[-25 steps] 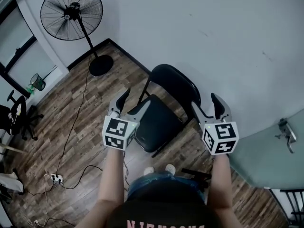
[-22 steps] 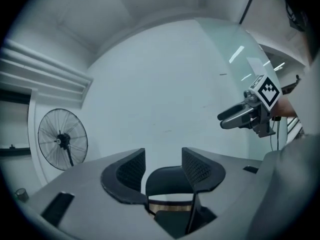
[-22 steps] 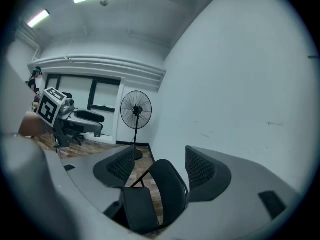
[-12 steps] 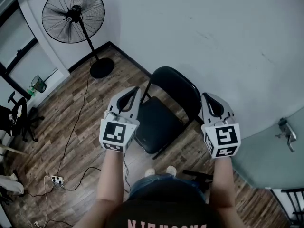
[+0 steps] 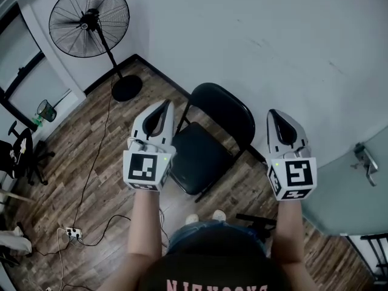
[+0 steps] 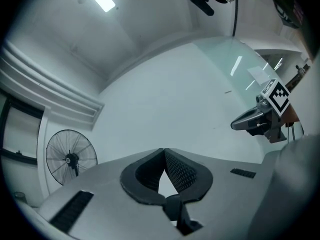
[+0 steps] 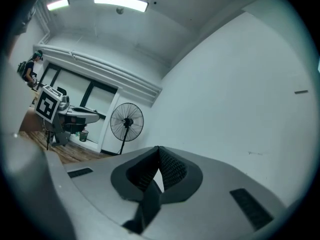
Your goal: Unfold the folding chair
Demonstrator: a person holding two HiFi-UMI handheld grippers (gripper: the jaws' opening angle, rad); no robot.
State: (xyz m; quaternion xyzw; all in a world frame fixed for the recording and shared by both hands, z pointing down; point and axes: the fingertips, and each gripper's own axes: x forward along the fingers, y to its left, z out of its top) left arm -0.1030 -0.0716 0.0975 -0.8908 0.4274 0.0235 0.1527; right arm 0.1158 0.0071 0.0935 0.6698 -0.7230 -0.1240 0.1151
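Observation:
A black folding chair [image 5: 209, 132] stands unfolded on the wood floor in the head view, its backrest toward the white wall and its seat flat. My left gripper [image 5: 165, 104] is held above the chair's left side, shut and empty. My right gripper [image 5: 274, 114] hovers to the right of the backrest, also shut with nothing in it. In the left gripper view the left gripper [image 6: 164, 151] shows tips meeting against the bare wall, with the right gripper [image 6: 235, 126] at the far right. The right gripper [image 7: 159, 149] in its own view is likewise closed; the chair is hidden there.
A black pedestal fan [image 5: 90, 20] stands at the back left, its cable running across the floor to a power strip [image 5: 74, 231]. An office chair [image 5: 21, 150] sits at the left edge. A door handle [image 5: 364, 160] is at the right. The white wall [image 5: 273, 35] lies close behind the chair.
Both grippers went from open to shut and rose away from the chair, which stays unfolded. The left one shifted slightly left, the right one slightly right.

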